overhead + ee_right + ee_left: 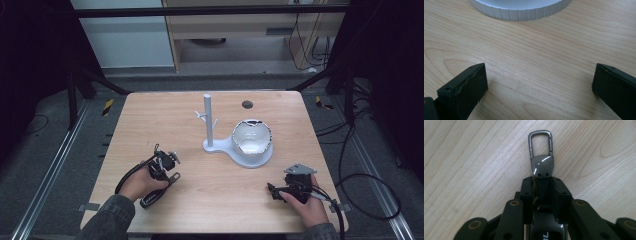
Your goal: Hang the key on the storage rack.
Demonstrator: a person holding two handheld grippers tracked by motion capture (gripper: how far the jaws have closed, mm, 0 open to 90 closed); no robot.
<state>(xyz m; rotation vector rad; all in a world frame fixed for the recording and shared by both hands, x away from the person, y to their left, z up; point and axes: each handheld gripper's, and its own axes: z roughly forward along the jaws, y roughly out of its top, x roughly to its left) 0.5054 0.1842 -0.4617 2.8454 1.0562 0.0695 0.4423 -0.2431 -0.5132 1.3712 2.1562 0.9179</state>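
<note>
So the left gripper [541,186] has its jaws clamped on a dark metal keychain with a carabiner clip [541,155], held just above the light wooden table [165,130]. The white stand with a pegged post and heart-shaped dish [240,142] sits well apart from it, pegs bare, so I'd guess hanging the clip there is what's left. The right gripper [539,85] rests near the stand's base, jaws wide apart, holding nothing.
</note>
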